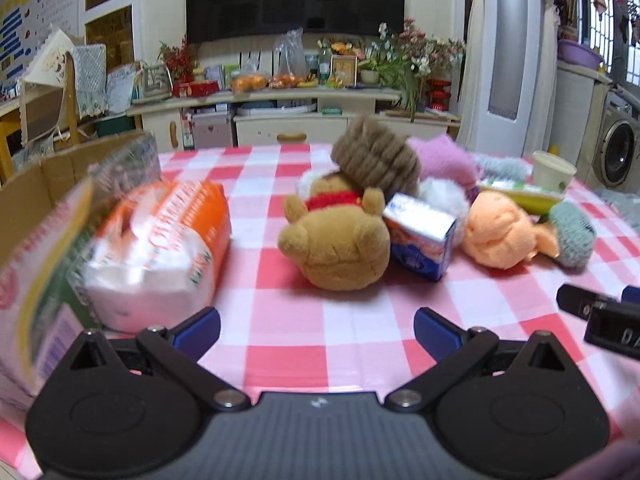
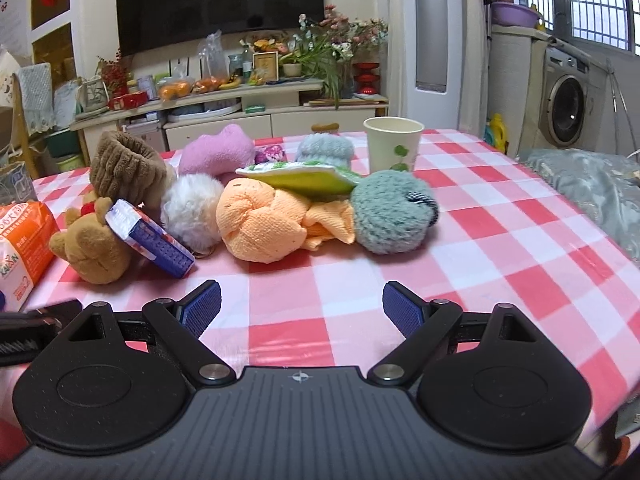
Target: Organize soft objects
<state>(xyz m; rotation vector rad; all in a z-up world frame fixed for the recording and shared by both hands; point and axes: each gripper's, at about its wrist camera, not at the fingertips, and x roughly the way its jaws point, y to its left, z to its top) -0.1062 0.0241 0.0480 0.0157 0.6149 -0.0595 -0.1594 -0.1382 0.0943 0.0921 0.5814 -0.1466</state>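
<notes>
Both grippers low over the checked counter [image 2: 500, 216], fingers spread wide, nothing held: left gripper [image 1: 317, 330], right gripper [image 2: 302, 306]. Soft pile mid-counter, mostly touching: tan bear [image 1: 334, 240] lying on its side, red collar; brown ribbed band [image 1: 376, 156] leaning on top of it; white pompom [image 2: 192, 210]; orange cloth [image 2: 264, 224] knotted into a ball; grey-green fuzzy ball [image 2: 394, 218] just right of it; pink plush [image 2: 218, 154] and pale blue knit [image 2: 324, 150] behind. Blue-white carton [image 1: 420, 236] tilted against bear. Green-edged pack [image 2: 300, 178] lying across cloth and ball. Paper cup [image 2: 392, 150] upright behind pile. Orange tissue pack [image 1: 160, 248] left of bear, apart. Cardboard box [image 1: 52, 184] at far left, blurred.
</notes>
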